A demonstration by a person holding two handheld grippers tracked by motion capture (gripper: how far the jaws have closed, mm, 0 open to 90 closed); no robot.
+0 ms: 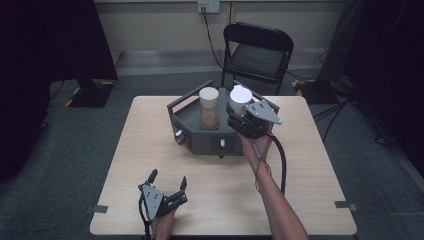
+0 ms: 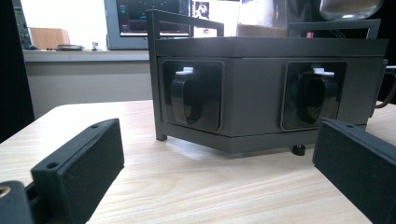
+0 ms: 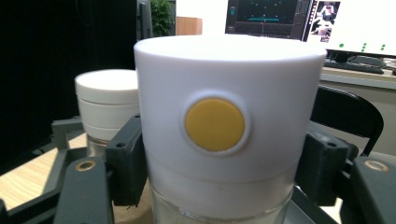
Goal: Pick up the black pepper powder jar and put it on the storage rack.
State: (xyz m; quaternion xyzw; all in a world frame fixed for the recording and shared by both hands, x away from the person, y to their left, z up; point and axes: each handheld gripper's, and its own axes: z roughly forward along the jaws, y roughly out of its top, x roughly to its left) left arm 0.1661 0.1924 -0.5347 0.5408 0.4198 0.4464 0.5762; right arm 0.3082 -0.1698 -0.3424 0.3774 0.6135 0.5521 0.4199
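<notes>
I'm gripping the white-lidded jar [image 3: 229, 126] with my right gripper [image 1: 243, 119] over the dark tray [image 1: 200, 137].
Jaws are clamping the lid's sides beside the second jar [image 1: 209, 107]; left gripper [image 1: 168, 184] is resting released on the bench [image 1: 150, 130].

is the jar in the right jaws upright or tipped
Upright: in the right gripper view the jar stands straight between the jaws, its white lid level on top.

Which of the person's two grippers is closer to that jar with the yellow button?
Right. The right gripper is clamped on the yellow-button jar; the left gripper rests open at the table's near edge.
</notes>
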